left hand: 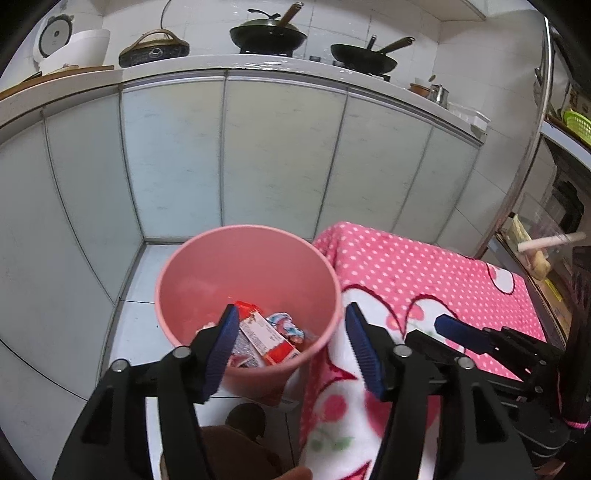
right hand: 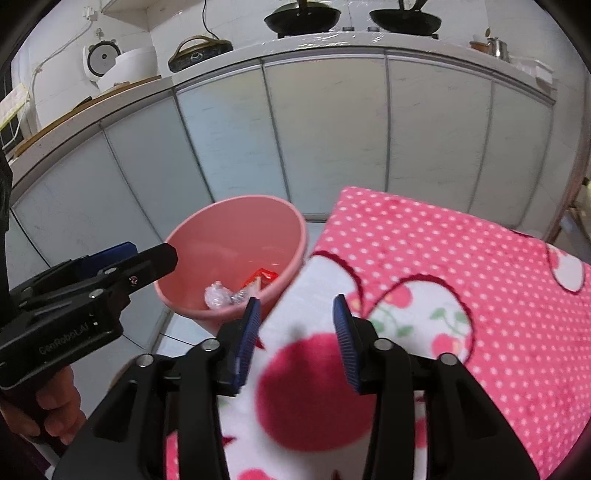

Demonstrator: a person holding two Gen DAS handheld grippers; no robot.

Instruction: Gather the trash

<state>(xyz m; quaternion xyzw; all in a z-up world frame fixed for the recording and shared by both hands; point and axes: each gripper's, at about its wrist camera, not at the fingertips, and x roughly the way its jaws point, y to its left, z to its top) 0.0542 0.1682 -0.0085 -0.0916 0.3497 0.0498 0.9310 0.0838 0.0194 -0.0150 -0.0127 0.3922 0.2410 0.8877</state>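
Observation:
A pink bin [left hand: 207, 266] stands on the floor beside a table with a pink polka-dot cloth [left hand: 424, 266]. Inside the bin lie a red and white carton [left hand: 271, 338], a crumpled wrapper [left hand: 286, 325] and other scraps. My left gripper [left hand: 291, 343] is open and empty, above the bin's right rim. My right gripper [right hand: 295, 332] is open and empty above the cloth's [right hand: 461, 258] left end; it also shows in the left wrist view [left hand: 461, 334]. The bin [right hand: 207, 236] with a clear wrapper [right hand: 216, 293] and the carton [right hand: 260, 278] shows in the right wrist view, with the left gripper [right hand: 122, 266] over its left rim.
White cabinet doors [left hand: 277, 147] run behind the bin under a counter with woks [left hand: 267, 35], a rice cooker [left hand: 70, 46] and a basket [left hand: 153, 48]. A shelf unit [left hand: 561, 206] stands to the right of the table. The tiled floor [left hand: 136, 317] surrounds the bin.

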